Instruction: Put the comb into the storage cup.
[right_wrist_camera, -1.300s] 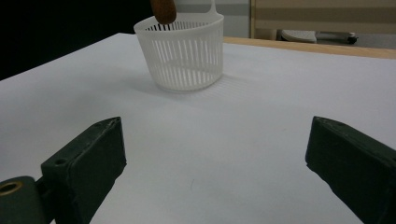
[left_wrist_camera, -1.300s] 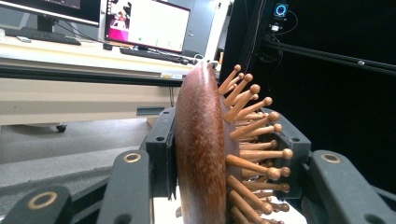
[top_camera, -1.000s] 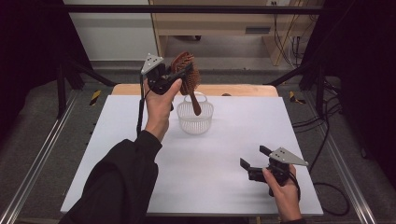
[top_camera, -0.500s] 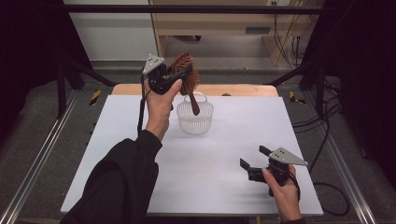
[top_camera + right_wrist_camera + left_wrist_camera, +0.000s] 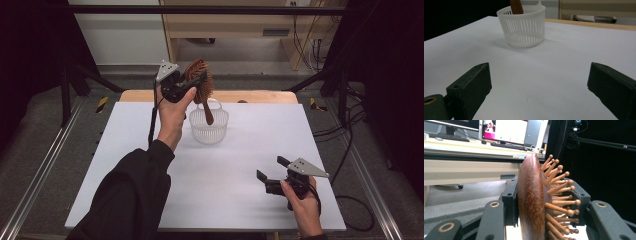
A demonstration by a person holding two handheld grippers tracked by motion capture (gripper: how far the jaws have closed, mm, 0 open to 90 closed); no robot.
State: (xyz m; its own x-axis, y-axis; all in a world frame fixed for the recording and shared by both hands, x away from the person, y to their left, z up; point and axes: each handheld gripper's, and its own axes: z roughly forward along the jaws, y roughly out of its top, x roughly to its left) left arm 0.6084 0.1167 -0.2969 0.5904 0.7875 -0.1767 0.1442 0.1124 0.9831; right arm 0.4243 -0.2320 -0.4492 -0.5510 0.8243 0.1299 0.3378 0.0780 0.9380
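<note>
Hairbrush (image 5: 200, 82) — clamped in left hand-held gripper (image 5: 186, 86), handle inside basket (image 5: 209, 131); right hand-held gripper (image 5: 272, 171) gapes empty.

No legible text, label, brand, number or sign was found in any view. The monitor screens (image 5: 504, 131) behind the table showed coloured windows, but their contents were too blurred to read.

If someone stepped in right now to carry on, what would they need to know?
Left gripper: shut on the wooden hairbrush, held by its head above the white basket, handle pointing down with its tip inside the rim.
Right gripper: open, holding nothing, low over the white table near its front right edge.
Done: brush picked up and brought over the basket.
Left: probably lower it in, let go, and pull the hand away.
</note>
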